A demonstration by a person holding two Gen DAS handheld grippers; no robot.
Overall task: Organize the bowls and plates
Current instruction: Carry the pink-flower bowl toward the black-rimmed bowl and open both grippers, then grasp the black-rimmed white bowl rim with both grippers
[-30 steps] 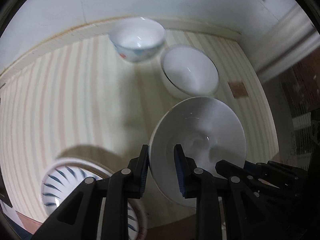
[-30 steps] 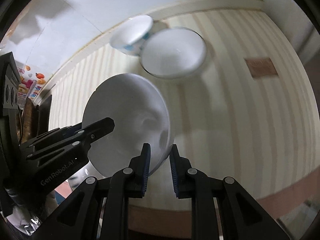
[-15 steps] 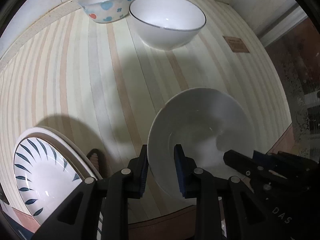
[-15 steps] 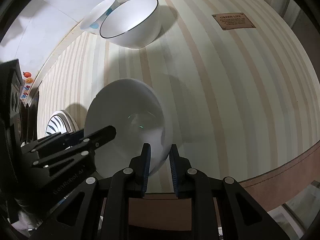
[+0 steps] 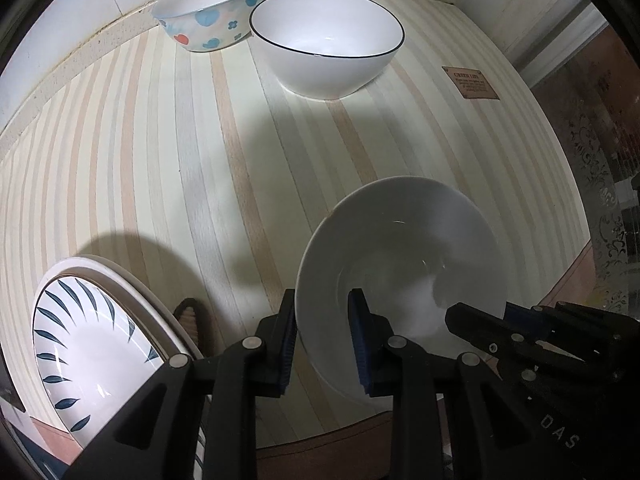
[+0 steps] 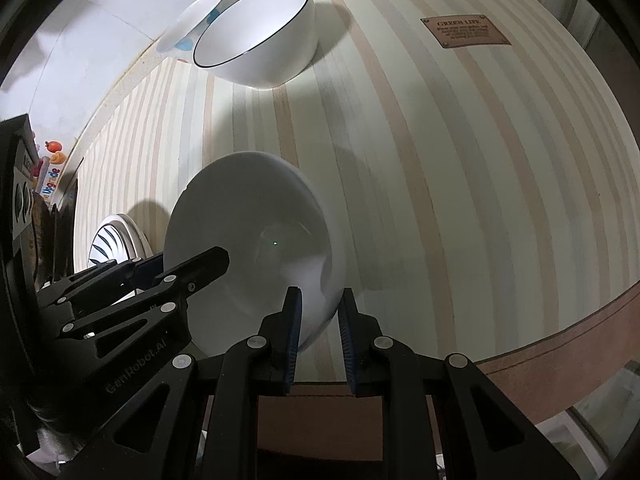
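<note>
Brown plaque (image 6: 464,32) on striped desk (image 6: 460,184), headed "GREEN LIFE"; "GenRobot.AI" on left gripper (image 5: 322,336). Plain white bowl (image 5: 400,264), glossy and unmarked, near front desk edge, rim clamped by left gripper and, on opposite side, by right gripper (image 6: 318,332), both nearly closed.
</note>
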